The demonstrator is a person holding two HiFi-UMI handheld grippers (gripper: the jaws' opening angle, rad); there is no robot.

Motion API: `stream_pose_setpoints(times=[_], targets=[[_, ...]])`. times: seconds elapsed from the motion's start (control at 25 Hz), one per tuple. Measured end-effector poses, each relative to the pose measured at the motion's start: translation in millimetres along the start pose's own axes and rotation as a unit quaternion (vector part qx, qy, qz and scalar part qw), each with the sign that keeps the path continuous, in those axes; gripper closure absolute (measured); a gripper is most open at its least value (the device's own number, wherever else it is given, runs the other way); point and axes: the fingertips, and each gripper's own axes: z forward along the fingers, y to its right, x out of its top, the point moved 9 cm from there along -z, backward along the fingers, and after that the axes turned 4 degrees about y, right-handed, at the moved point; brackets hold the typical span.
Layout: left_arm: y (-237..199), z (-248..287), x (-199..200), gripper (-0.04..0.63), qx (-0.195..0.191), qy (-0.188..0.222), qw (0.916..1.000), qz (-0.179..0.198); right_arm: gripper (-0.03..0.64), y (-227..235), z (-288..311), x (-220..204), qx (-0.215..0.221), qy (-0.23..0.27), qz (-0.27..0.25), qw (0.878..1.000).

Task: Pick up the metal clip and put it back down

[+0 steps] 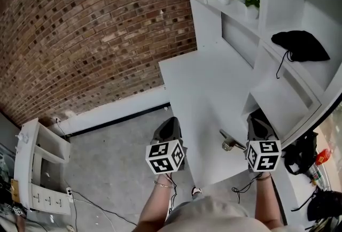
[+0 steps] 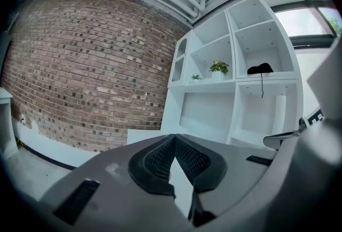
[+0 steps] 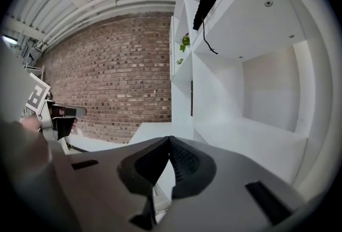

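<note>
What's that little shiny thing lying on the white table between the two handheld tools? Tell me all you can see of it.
The metal clip is small and silvery, like bare steel, with a slim straight arm and a rounder, bulkier end. It lies flat on the white desk near its front edge, between the left gripper and the right gripper, nearer the right one. Neither holds it, and it seems to touch only the desk. Finer detail is too small to tell.
</note>
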Motion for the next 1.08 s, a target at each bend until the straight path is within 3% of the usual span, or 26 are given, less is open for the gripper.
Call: stream_pose_setpoints(times=[1.08], targets=[[-10.4, 0.3, -4.3, 0.584, 0.012, -0.002, 0.9999, -0.002, 0.615, 1.7, 7.3, -1.0, -0.001, -0.001, 0.009, 1.000]])
